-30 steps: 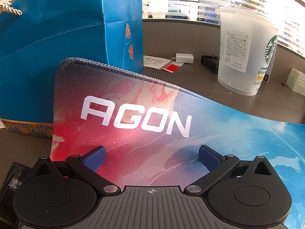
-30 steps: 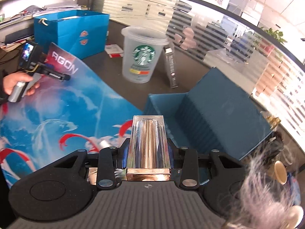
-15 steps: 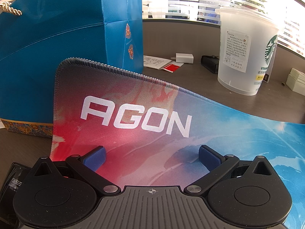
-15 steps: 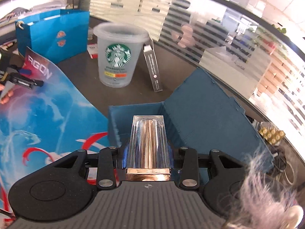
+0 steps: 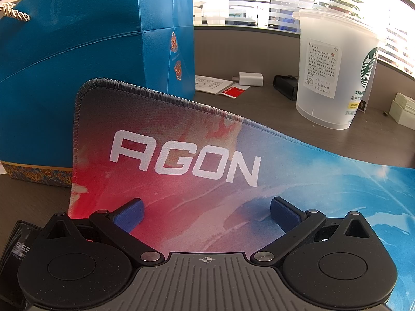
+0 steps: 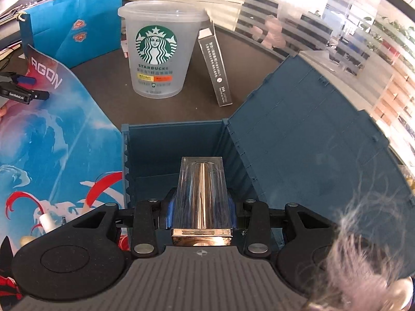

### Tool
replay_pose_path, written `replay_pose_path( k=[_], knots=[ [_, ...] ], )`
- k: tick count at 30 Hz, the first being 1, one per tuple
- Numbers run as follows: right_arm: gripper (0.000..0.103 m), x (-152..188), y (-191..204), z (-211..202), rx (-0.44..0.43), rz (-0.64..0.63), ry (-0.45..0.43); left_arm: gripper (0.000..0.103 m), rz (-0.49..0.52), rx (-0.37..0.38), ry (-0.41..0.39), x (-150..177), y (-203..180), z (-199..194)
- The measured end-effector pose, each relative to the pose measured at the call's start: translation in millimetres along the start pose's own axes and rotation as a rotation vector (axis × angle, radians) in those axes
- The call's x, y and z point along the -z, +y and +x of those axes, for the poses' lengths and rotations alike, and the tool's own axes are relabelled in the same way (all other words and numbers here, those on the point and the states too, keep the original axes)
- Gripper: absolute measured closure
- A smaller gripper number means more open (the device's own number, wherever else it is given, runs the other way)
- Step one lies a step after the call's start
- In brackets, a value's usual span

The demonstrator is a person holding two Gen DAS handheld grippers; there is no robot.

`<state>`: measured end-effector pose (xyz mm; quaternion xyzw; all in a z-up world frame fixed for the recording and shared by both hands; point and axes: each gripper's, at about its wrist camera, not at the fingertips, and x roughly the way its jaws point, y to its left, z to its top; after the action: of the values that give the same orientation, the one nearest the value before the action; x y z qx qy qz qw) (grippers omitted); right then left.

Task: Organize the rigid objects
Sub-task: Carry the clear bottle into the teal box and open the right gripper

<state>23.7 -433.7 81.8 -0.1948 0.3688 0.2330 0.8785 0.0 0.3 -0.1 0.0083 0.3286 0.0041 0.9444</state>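
My right gripper (image 6: 201, 215) is shut on a clear rectangular case with a gold tube inside (image 6: 201, 197), holding it over the open blue plastic box (image 6: 181, 140), whose lid (image 6: 311, 140) leans back to the right. My left gripper (image 5: 206, 211) is open and empty, low over the AGON mouse mat (image 5: 181, 155). It also shows in the right wrist view (image 6: 19, 85) at the far left, above the mat (image 6: 52, 142).
A Starbucks cup (image 6: 158, 51) (image 5: 334, 70) and a slim upright carton (image 6: 215, 67) stand behind the box. A blue gift bag (image 5: 77, 51) (image 6: 72, 31) stands by the mat's corner. A white charger (image 5: 250, 78), papers (image 5: 212, 84) and a black item (image 5: 285, 86) lie behind. A furry object (image 6: 363, 267) is at lower right.
My right gripper has carried the clear case forward and right, from above the mat's edge to over the open blue box. The left gripper has not moved.
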Motion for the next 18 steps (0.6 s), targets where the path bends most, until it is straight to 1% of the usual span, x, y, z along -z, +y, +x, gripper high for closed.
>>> replay_pose_path(
  k=[10,12,14,18],
  knots=[
    [0.068,7.3,-9.5,9.3,-0.048,0.051,-0.015,0.000,0.000,0.000,0.000,0.0,0.0,0.0],
    [0.068,8.1,-9.5,8.7,-0.040,0.055,-0.022,0.000,0.000,0.000,0.000,0.0,0.0,0.0],
    [0.065,8.1,-10.1,8.4,-0.028,0.061,-0.024,0.000,0.000,0.000,0.000,-0.3,0.0,-0.2],
    [0.065,8.5,-9.8,9.0,-0.021,0.072,-0.031,0.000,0.000,0.000,0.000,0.0,0.0,0.0]
  ],
)
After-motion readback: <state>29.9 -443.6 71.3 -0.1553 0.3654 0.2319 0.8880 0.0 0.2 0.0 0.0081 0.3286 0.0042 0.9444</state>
